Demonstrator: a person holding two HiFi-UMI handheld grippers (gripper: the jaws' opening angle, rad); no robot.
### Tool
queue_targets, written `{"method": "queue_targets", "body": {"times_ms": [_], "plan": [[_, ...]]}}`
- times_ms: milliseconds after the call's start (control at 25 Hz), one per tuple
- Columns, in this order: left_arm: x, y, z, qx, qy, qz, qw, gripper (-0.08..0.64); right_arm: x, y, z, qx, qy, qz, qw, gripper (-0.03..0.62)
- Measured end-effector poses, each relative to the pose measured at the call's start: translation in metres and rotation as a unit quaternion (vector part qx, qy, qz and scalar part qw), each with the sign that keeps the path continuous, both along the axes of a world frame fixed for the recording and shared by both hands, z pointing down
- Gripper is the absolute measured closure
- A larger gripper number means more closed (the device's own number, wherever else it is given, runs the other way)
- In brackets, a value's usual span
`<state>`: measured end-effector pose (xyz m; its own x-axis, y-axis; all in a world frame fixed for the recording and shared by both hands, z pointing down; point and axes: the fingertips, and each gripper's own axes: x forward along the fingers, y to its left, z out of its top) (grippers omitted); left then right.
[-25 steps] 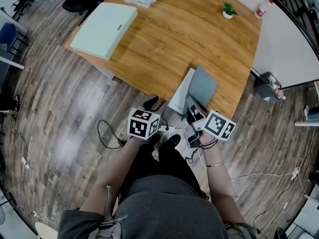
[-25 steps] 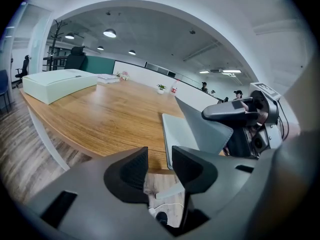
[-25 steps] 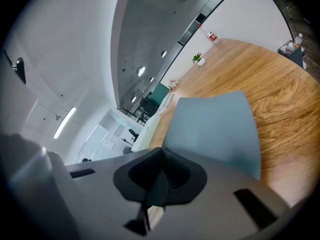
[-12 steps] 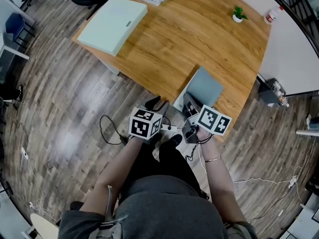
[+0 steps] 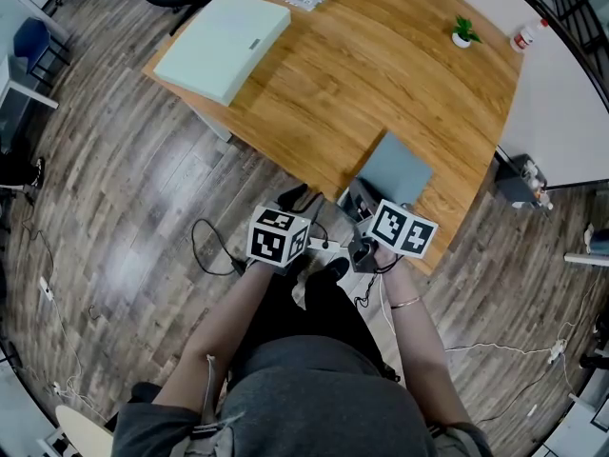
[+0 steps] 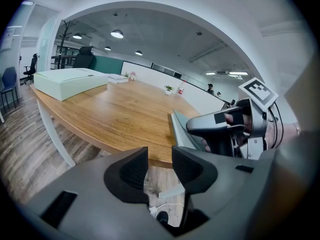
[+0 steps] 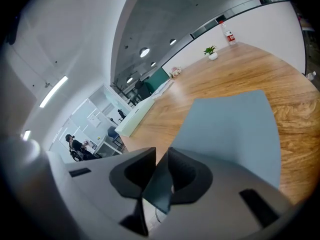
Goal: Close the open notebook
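notebook (image 5: 394, 169) cover has come down; box (image 5: 222, 46), plant (image 5: 463, 34) well apart.

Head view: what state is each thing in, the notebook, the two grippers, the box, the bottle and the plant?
notebook: closed or nearly so, grey cover on top.
right gripper: jaws have just been opening; the cover's corner lies between them, not pinched.
left gripper: jaws apart, empty.
pale green box: lid shut, lying flat.
bottle: upright, red cap on.
potted plant: upright.
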<state>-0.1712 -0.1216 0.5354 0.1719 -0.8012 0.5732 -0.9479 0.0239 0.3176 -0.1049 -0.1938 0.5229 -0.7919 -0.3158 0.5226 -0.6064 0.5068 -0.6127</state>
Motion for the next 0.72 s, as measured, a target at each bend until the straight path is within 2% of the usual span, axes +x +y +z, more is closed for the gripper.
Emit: {"method": "queue_targets", "body": {"times_ms": [120,320,520,720], "plan": [[-0.003,0.0,0.001,0.001,0.003,-0.002,1.0,0.399,0.0,0.002,0.009,0.008,0.023,-0.006,1.0,0.511],[-0.009,0.001,0.001,0.001,0.003,-0.002,1.0,0.399,-0.007,0.008,0.012,0.019,0.036,-0.022,0.999,0.464],[-0.012,0.002,-0.002,0.006,0.003,0.003,1.0,0.399,-0.012,0.015,0.01,0.057,0.06,-0.036,0.996,0.457],[-0.009,0.0,-0.012,0.021,0.0,0.022,0.9995,0.399,-0.002,0.018,0.0,0.107,0.074,-0.022,0.991,0.471]]}}
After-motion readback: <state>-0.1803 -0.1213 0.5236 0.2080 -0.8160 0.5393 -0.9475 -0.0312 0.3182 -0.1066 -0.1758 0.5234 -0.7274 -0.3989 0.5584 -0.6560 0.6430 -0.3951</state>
